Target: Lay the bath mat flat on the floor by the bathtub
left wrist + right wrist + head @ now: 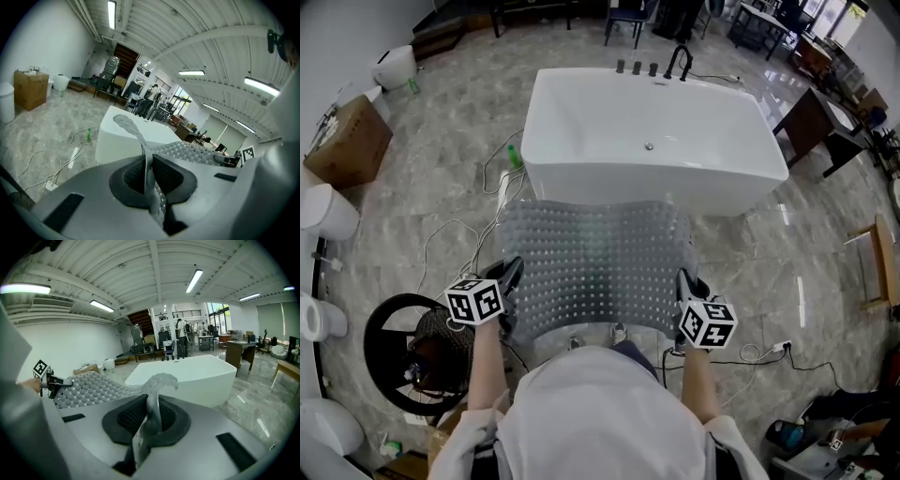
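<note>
Both forearms [486, 361] reach forward, well apart; the left hand-held gripper [512, 274] and right hand-held gripper [686, 281] tilt downward, jaws pinched tight on the bath mat [595, 262].

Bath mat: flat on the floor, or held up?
Held up: the bath mat is spread, left claw and right claw each pinching a side edge.

Large open hall, half office, half test set-up: freestanding bathtub [652, 141] on marble-look floor [441, 178], power strip [73, 161], cardboard box [347, 141], desk [811, 117], strip lights [194, 280] overhead
</note>
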Motion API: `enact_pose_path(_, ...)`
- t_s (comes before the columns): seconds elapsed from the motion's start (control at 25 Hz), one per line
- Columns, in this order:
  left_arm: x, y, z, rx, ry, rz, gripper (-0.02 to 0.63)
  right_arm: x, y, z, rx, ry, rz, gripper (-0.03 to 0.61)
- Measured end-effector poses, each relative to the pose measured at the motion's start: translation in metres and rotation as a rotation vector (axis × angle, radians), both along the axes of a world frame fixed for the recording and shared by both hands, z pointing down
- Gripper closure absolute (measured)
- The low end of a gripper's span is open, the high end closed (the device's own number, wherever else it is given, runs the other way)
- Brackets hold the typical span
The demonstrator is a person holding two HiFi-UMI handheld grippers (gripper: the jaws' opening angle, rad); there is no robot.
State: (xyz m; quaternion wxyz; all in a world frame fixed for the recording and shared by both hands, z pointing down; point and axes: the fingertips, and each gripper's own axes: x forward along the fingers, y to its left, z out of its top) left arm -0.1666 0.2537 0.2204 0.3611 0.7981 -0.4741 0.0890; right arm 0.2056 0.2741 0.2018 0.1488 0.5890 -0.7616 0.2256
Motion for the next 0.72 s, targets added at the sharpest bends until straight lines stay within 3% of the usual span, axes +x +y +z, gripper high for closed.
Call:
enact_pose_path(0.36, -0.014, 0.007, 0.003, -0.008, 0.004, 0.053, 0.572, -0.011, 0.019, -0.001, -0.005, 0.008, 0.048, 0.538)
enact_pose_path(0.72, -0.011, -0.015, 0.013, -0.026, 0.011, 0.019, 0.572, -0.005, -0.008, 0.005, -0.018, 0.008, 0.032, 0.538)
